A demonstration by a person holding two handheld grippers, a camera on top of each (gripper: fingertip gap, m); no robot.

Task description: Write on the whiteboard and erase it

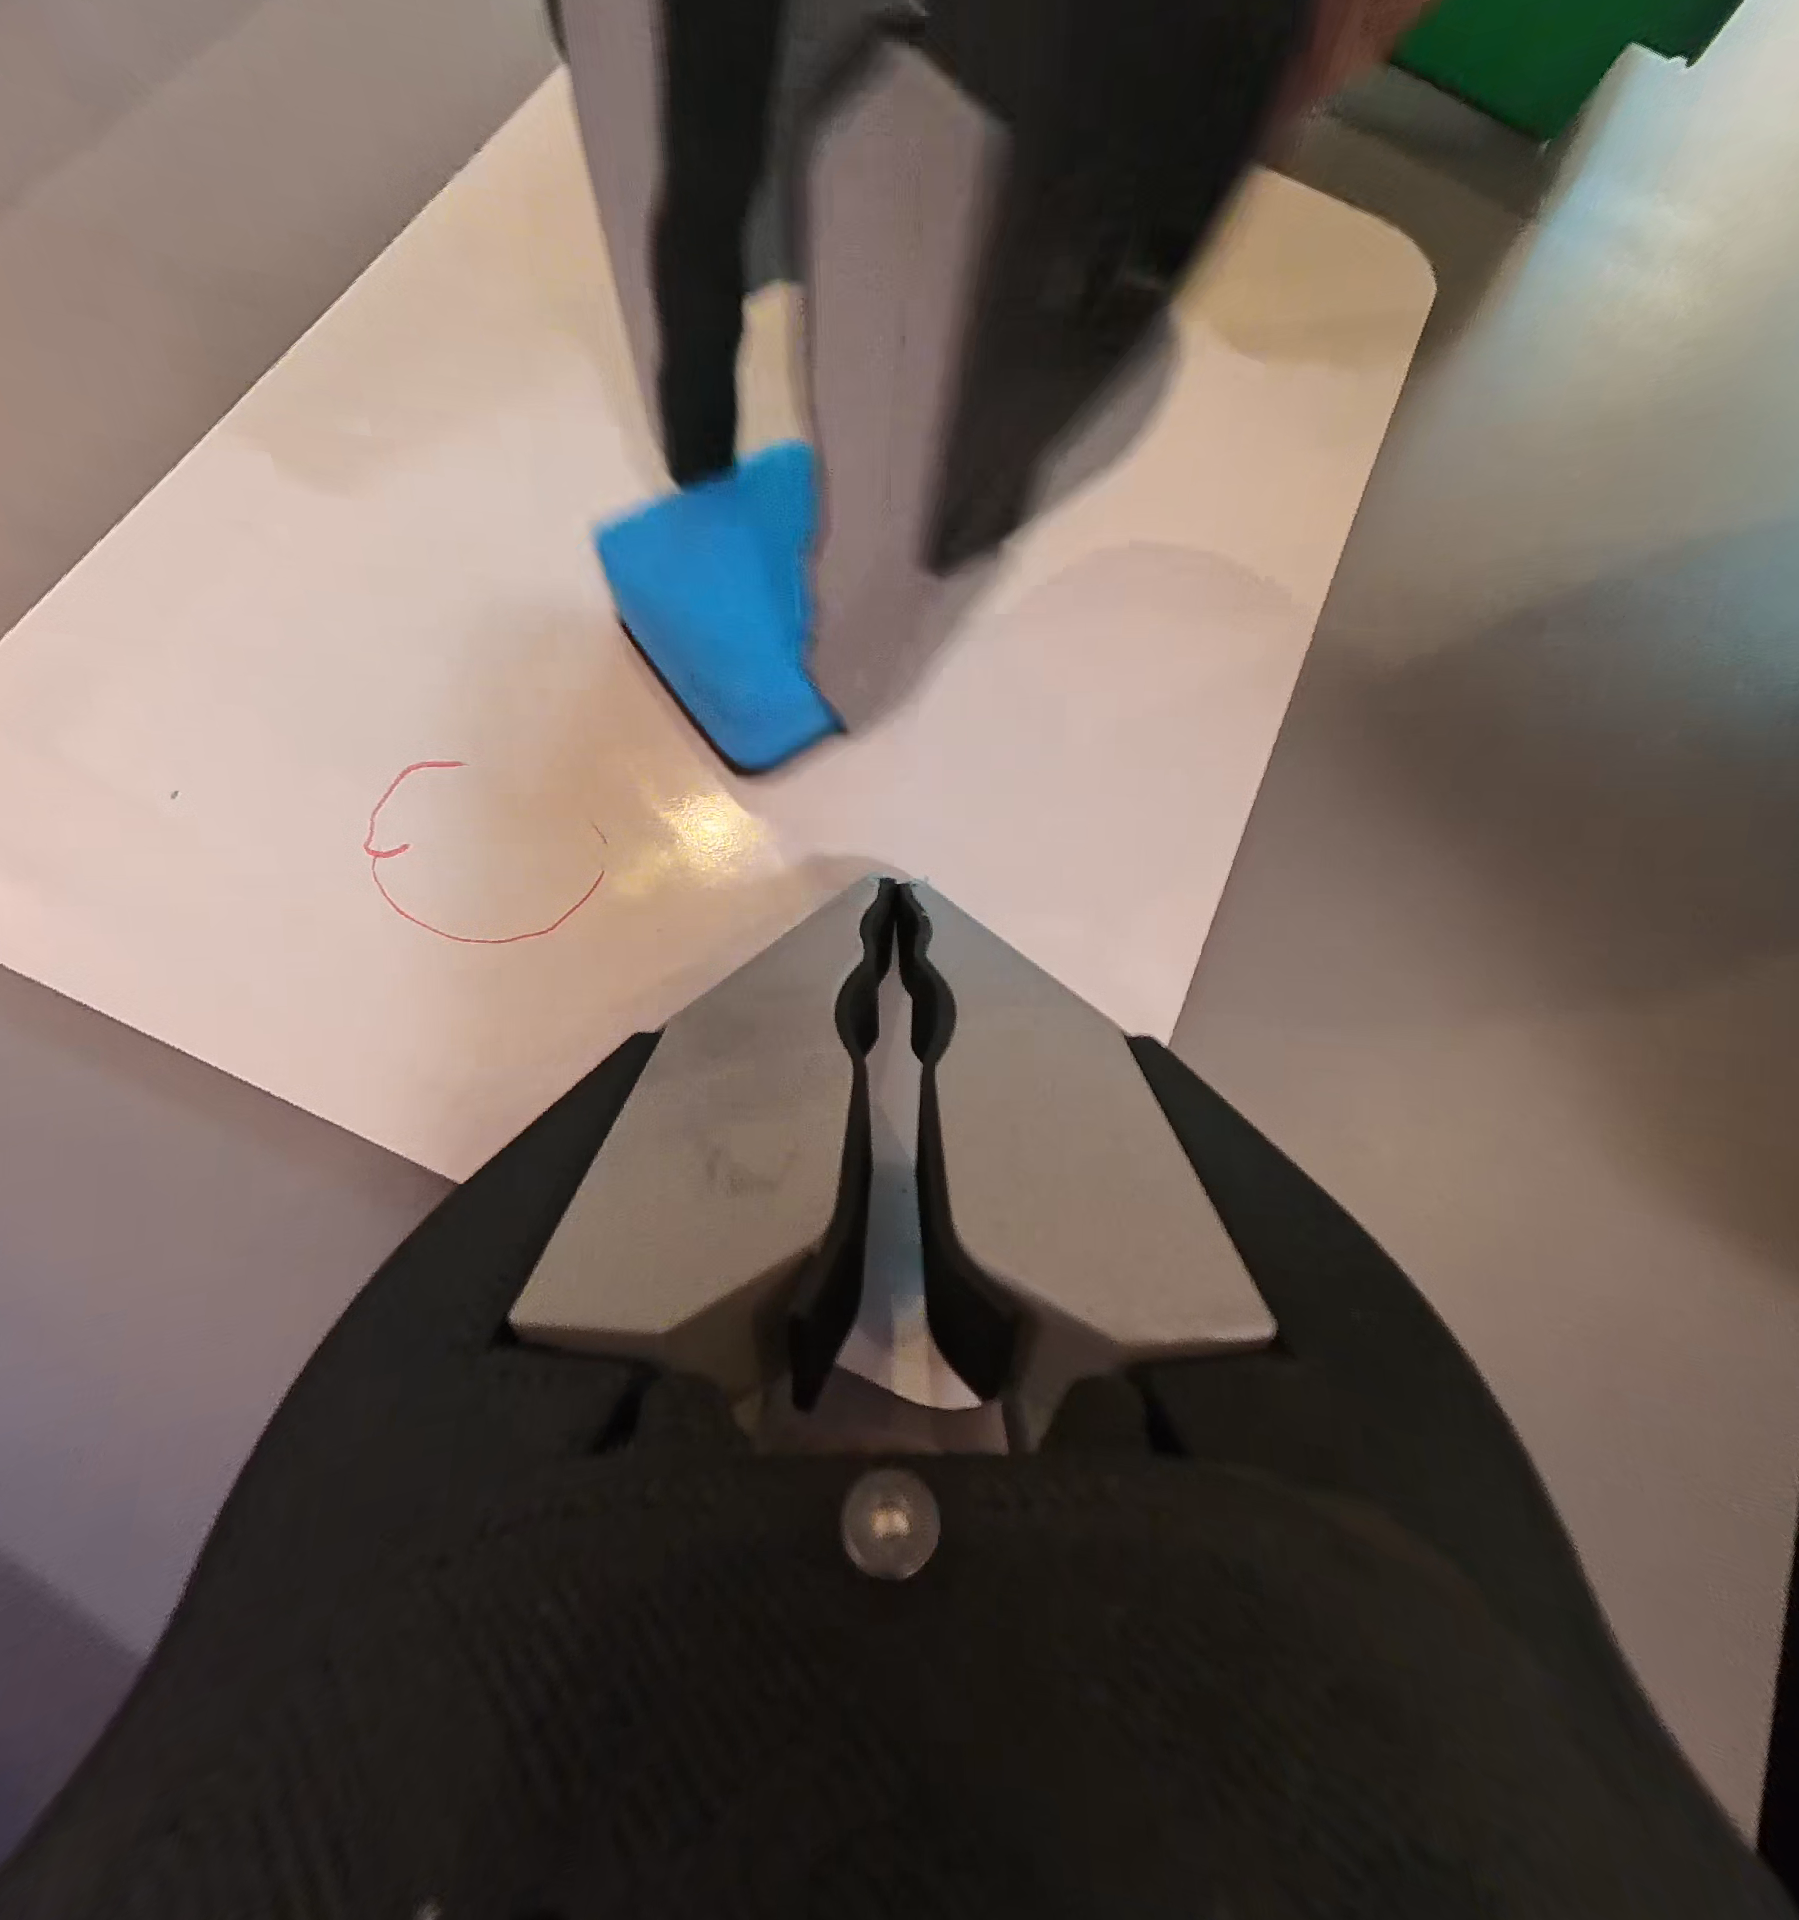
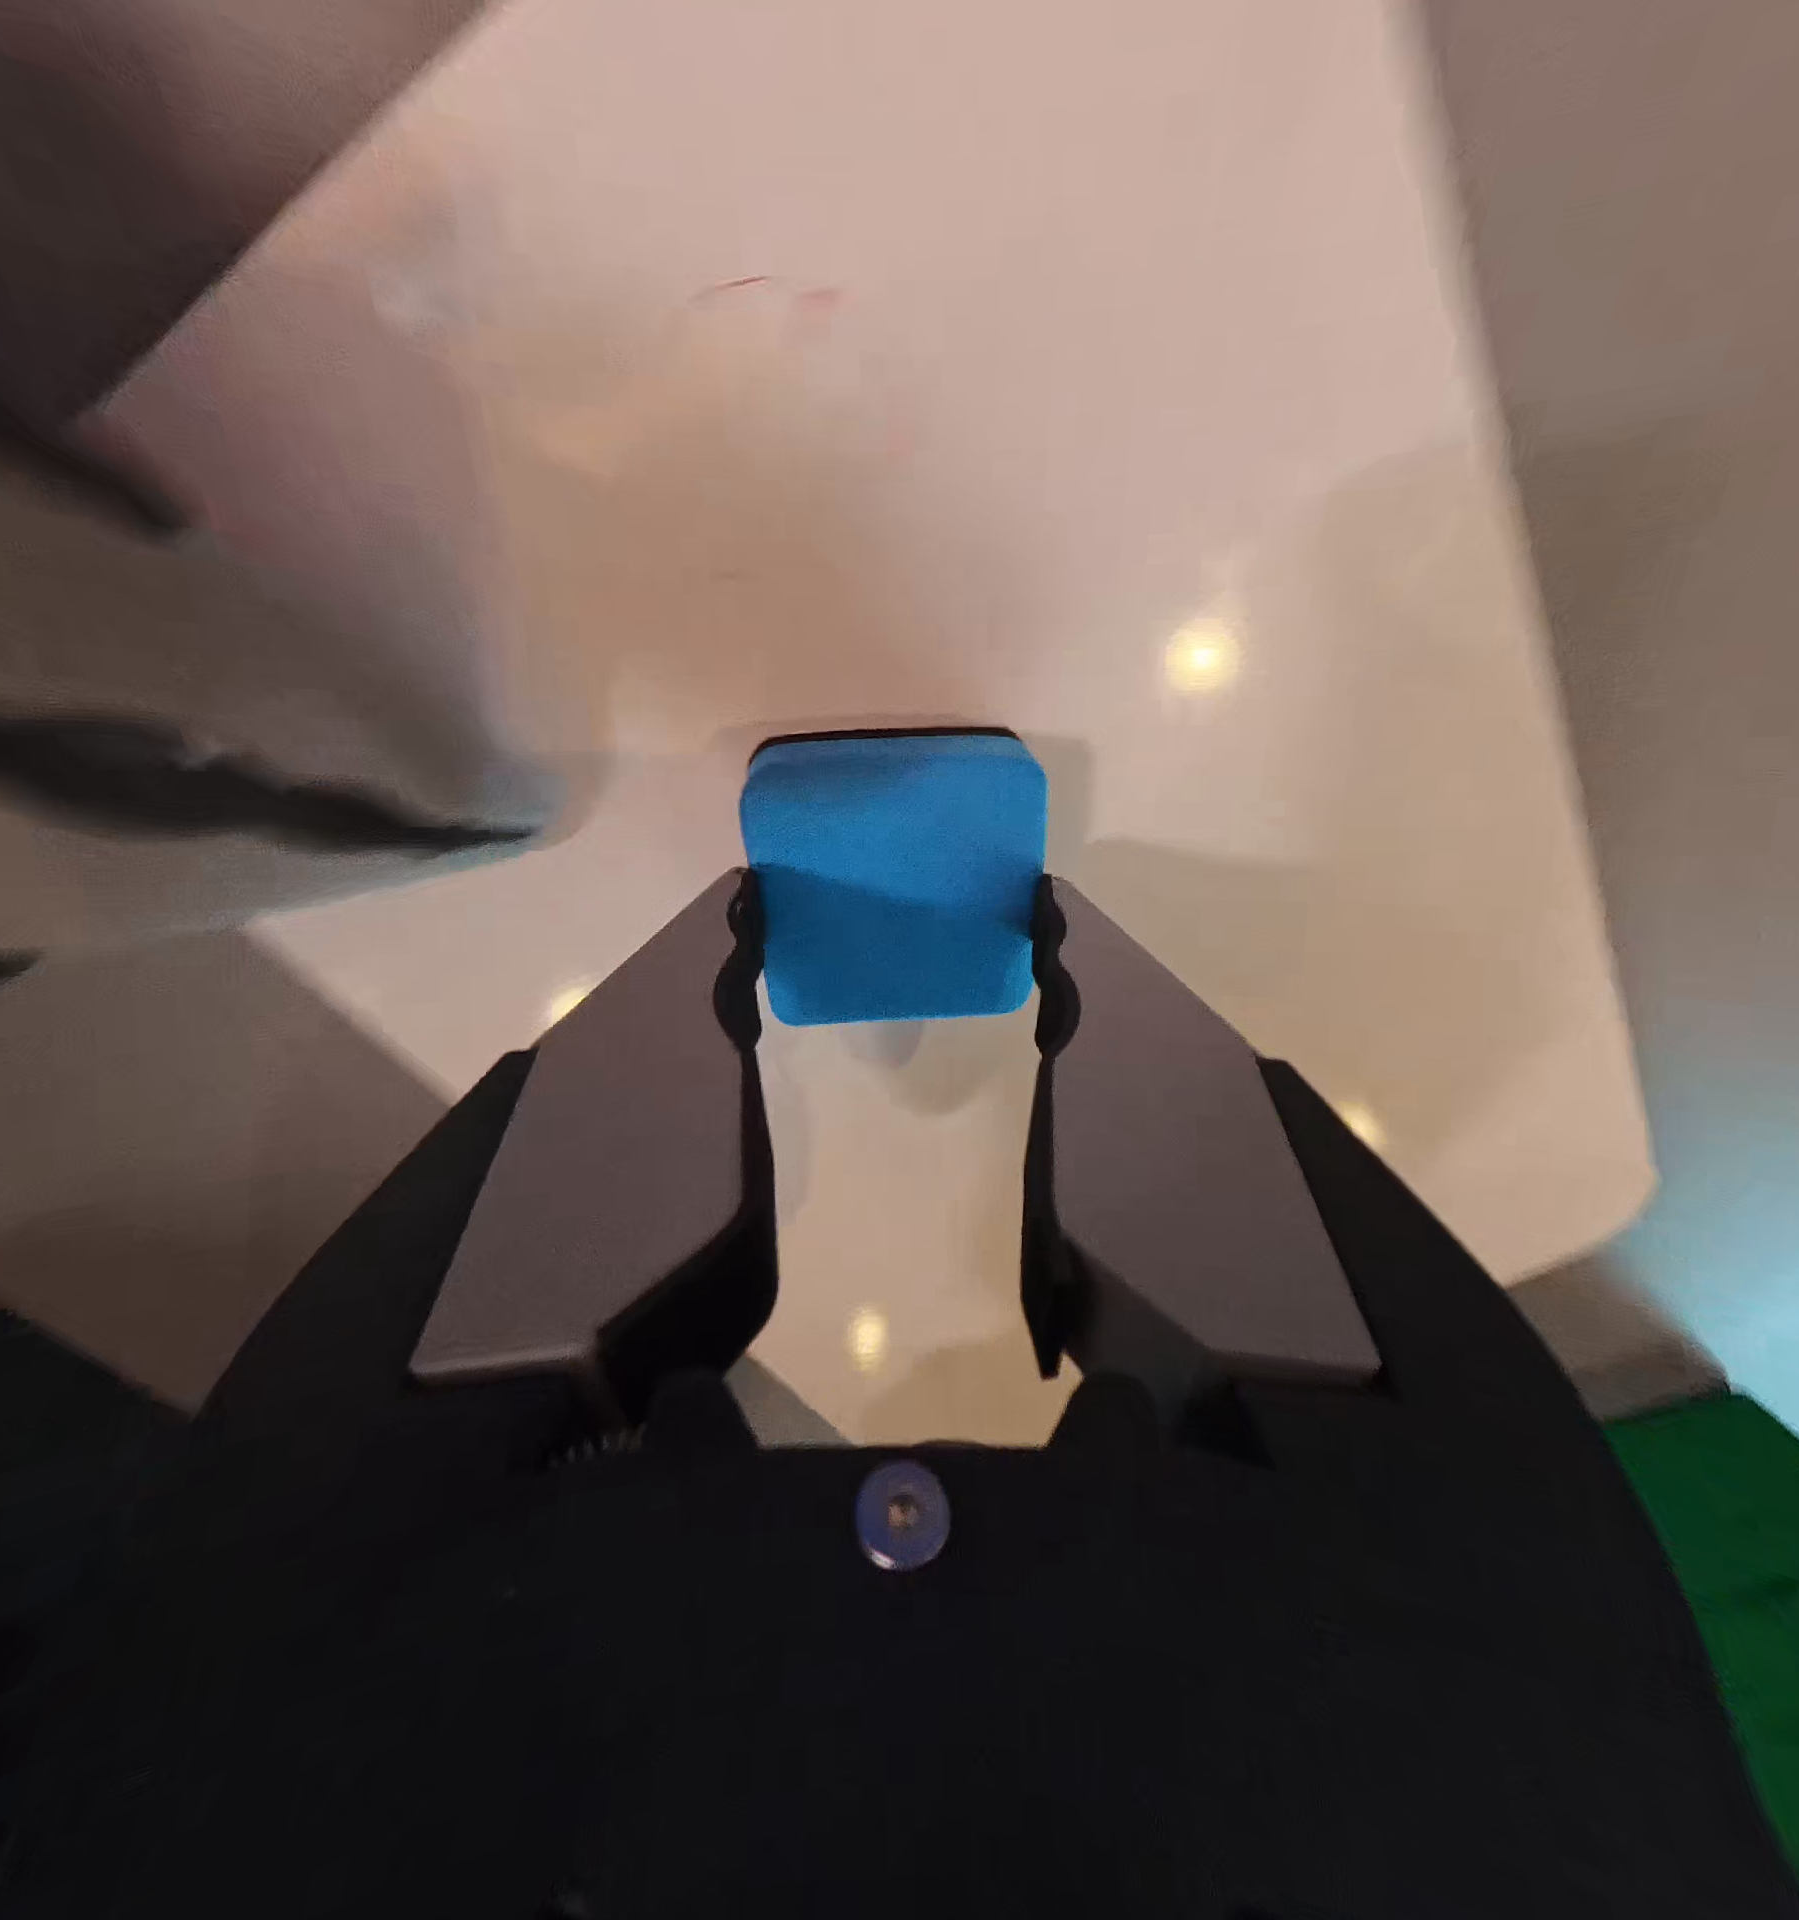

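Note:
A white whiteboard (image 1: pixel 1030 727) lies flat on a grey table. A partly wiped red circle (image 1: pixel 479 862) is drawn near its left part. My right gripper (image 2: pixel 895 935) is shut on a blue eraser (image 2: pixel 890 883) and presses its dark felt side onto the board. In the left wrist view this gripper (image 1: pixel 833 540) comes down from the top, blurred, with the eraser (image 1: pixel 729 623) up and to the right of the circle. My left gripper (image 1: pixel 895 894) is shut with nothing visible in it, tips on the board near its front edge. It shows blurred in the right wrist view (image 2: pixel 251 810).
The grey table (image 1: pixel 1601 727) surrounds the board on all sides. A green object (image 1: pixel 1529 62) sits beyond the board's far corner and shows at the lower right of the right wrist view (image 2: pixel 1757 1579). Faint red smears (image 2: pixel 760 286) lie on the board ahead of the eraser.

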